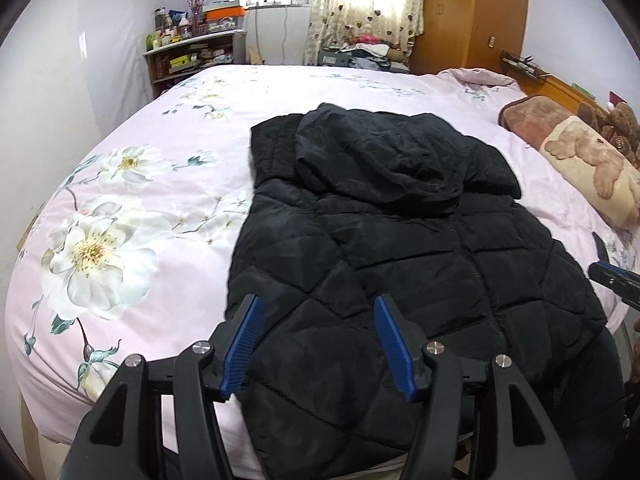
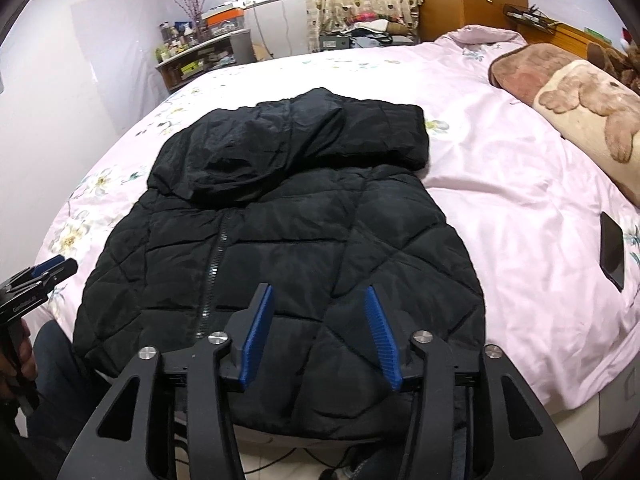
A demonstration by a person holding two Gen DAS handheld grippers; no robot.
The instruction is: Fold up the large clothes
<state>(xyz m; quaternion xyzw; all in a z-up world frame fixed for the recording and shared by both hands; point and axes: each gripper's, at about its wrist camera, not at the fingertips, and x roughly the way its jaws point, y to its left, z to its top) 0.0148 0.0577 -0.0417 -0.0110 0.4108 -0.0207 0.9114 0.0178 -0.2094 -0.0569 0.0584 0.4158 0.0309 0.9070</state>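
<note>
Black quilted fabric fills the middle of both views: a padded jacket (image 1: pixel 400 248) (image 2: pixel 280 232) is spread flat on the bed (image 1: pixel 160 128) (image 2: pixel 500 184), with its hem hanging over the near edge. The hood (image 1: pixel 380 156) (image 2: pixel 248 152) is laid back over the upper part of the garment, and the sleeves appear to be tucked across the top, beneath and beside it. A closed zip (image 2: pixel 214 264) is seen running down the front. The bed is covered by a pale pink sheet printed with large white flowers (image 1: pixel 96 256).

The left hand-held gripper (image 1: pixel 316 344) is held above the near left part of the jacket, its blue-padded fingers spread wide with nothing between them. The right hand-held gripper (image 2: pixel 320 332) is held above the near right part of the jacket, likewise spread wide and empty. Each tool is caught at the edge of the other's view; whether either one touches the fabric cannot be told.

A brown and cream blanket (image 1: pixel 580 148) (image 2: pixel 580 96) with a bear print is laid along the headboard side of the bed. A dark phone (image 2: pixel 612 248) is seen on the sheet to the right of the jacket, well apart from it. A cluttered shelf (image 1: pixel 188 56) (image 2: pixel 200 56), a curtained window (image 1: pixel 360 4) and a wooden wardrobe (image 1: pixel 472 12) are seen beyond the bed.
</note>
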